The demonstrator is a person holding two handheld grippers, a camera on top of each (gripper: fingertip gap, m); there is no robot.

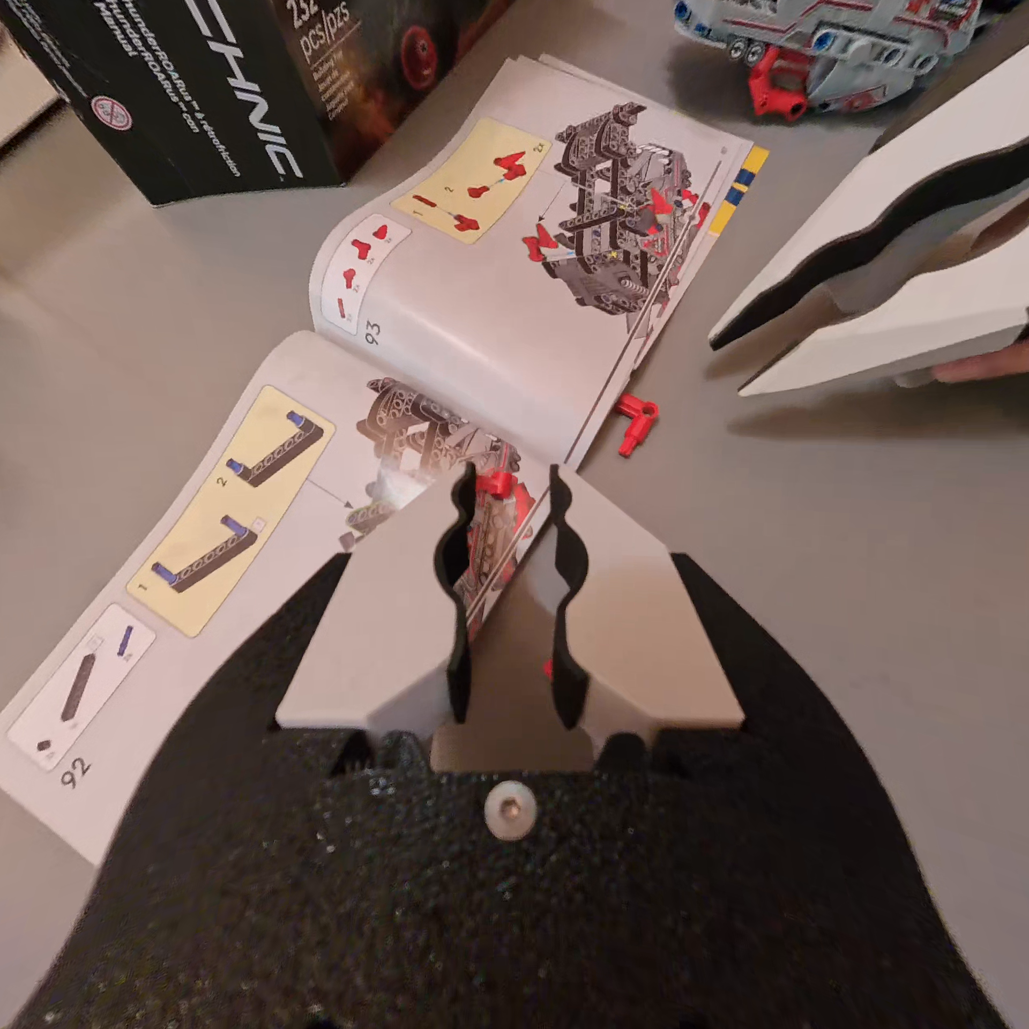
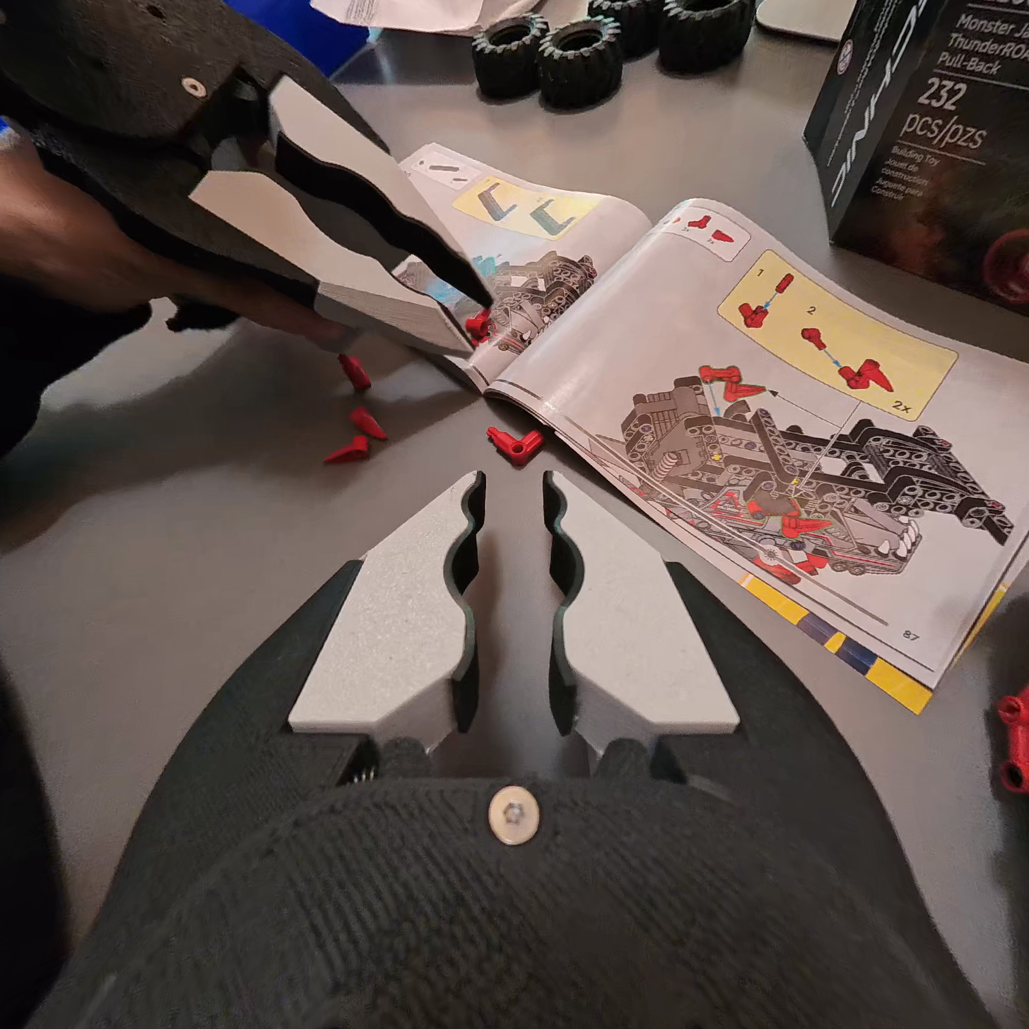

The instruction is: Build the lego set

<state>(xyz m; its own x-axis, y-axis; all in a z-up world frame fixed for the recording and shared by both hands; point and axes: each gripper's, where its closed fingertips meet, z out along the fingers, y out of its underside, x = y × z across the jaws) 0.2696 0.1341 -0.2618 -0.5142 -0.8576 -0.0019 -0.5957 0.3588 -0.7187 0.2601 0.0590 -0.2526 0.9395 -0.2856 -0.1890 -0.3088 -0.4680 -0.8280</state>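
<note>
The open instruction booklet lies on the grey table and also shows in the right wrist view. My left gripper is open over the booklet's lower page, with a small red piece between its tips, against the left finger. The right wrist view shows that gripper and the piece. My right gripper is open and empty just above the table. A red angled connector lies right ahead of its tips, by the booklet's edge. The right gripper shows at the right of the left wrist view.
Three red tooth pieces lie left of the connector. Black tyres stand at the back. The set's black box stands beyond the booklet. A partly built grey and red model sits far right. Another red part lies at the right edge. The left gripper's tips are roughly 8 cm from the right gripper's.
</note>
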